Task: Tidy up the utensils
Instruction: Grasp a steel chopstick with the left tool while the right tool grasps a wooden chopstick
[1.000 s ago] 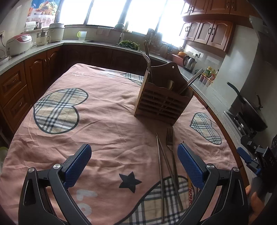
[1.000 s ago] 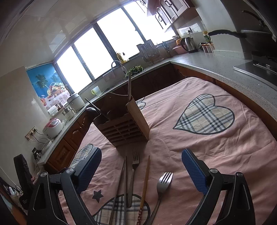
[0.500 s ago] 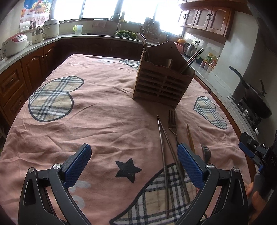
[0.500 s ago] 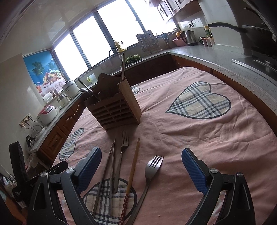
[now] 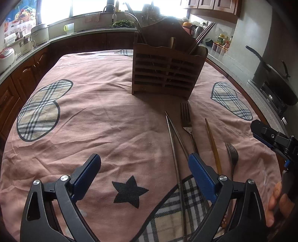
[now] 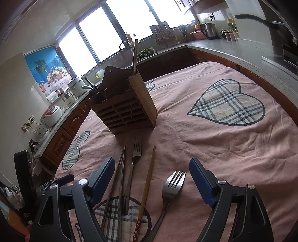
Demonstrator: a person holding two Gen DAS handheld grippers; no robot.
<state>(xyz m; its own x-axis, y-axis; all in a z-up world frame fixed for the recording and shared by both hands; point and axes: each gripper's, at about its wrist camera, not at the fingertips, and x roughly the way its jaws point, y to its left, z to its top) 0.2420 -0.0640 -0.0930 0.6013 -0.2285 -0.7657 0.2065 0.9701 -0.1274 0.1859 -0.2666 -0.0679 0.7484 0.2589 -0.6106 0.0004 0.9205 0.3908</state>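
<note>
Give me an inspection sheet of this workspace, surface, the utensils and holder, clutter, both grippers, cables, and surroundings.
Surface: pink tablecloth with plaid hearts and a black star, wrinkled.
Job's things: wooden utensil holder upright, already holding some utensils; lying loose in front of it are metal chopsticks, a long fork, a wooden chopstick and a short fork.
Clutter: nothing seen on the cloth.
Grippers: left gripper open, holding nothing, over the star; right gripper open, holding nothing, above the short fork and wooden chopstick.
Cables: cords at a wall socket left of the counter.
Surroundings: kitchen counters, rice cooker, kettle, sink faucet, wok.
</note>
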